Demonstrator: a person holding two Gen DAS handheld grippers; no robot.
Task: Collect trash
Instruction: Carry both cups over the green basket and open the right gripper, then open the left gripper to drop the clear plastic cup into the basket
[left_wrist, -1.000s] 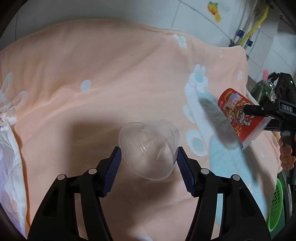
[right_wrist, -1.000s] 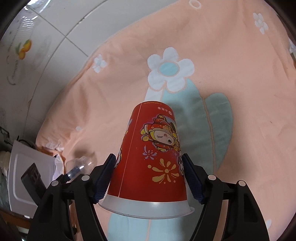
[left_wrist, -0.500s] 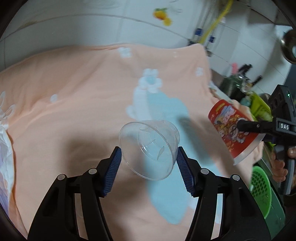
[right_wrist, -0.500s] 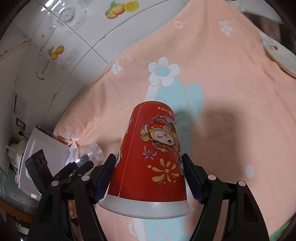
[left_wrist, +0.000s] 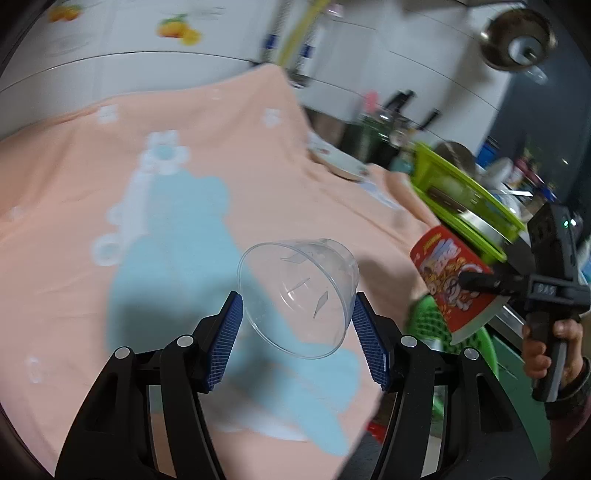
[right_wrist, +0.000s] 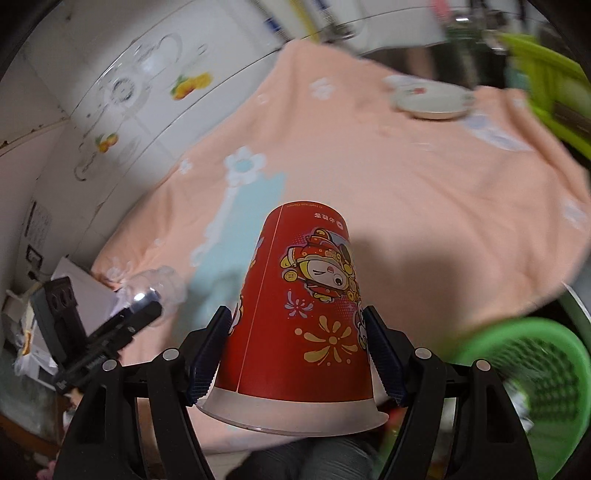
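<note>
At the left, the left hand-held gripper (left_wrist: 297, 334) holds a clear plastic cup (left_wrist: 299, 295) between its blue pads, which press on the cup's sides near the wide rim. The cup lies tilted, its long axis running away from the hand-held gripper with the closed base pointing forward and up-left, over the peach cloth (left_wrist: 110, 184) that covers the bench.

Further right, the right hand-held gripper (right_wrist: 297, 347) is clamped on a red paper cup (right_wrist: 303, 306), upside down in the right wrist view: its white rim sits nearest the camera and its base points away along the fingers.

Farthest right, and lower than the bench edge, stands a green basket (right_wrist: 528, 373). It lies just right of and below the red cup, so the right hand looks the nearer of the two; from the left wrist view the same basket (left_wrist: 432, 325) shows beyond the cloth's right edge, behind the red cup (left_wrist: 454, 280). Both cups probably need to travel rightward and down to it, the right one first.
</note>
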